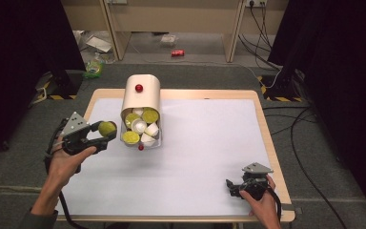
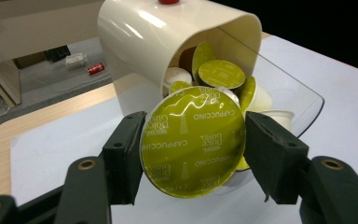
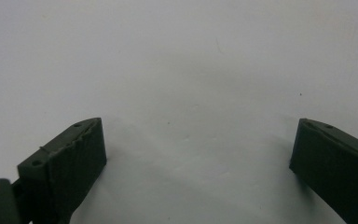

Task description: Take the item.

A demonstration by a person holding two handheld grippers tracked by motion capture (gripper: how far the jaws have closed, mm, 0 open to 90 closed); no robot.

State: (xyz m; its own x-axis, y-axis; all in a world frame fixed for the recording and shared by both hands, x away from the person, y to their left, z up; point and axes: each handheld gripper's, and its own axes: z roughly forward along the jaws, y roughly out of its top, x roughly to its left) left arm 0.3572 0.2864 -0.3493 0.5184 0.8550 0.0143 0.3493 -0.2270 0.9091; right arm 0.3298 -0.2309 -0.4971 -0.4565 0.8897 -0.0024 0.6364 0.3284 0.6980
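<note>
My left gripper point(image 1: 106, 131) point(image 2: 191, 140) is shut on a coffee capsule point(image 2: 191, 142) point(image 1: 106, 128) with a yellow-green foil lid printed "Cappuccino", held just left of the dispenser's mouth. The cream capsule dispenser point(image 1: 141, 95) point(image 2: 168, 42) has a red knob on top and a clear tray point(image 1: 158, 141) point(image 2: 303, 100) at its front. Several green-lidded and white capsules point(image 1: 141, 126) point(image 2: 219, 74) lie in it. A small red ball point(image 1: 141, 147) lies on the mat just in front of the tray. My right gripper point(image 1: 232, 187) point(image 3: 198, 154) rests open near the table's front right, with bare white mat between its jaws.
A white mat point(image 1: 195, 143) covers the wooden table point(image 1: 262, 119). Beyond the far edge lie a grey floor, a red can point(image 1: 177, 53), cables point(image 1: 262, 28) and wooden furniture legs. Dark curtains hang at both sides.
</note>
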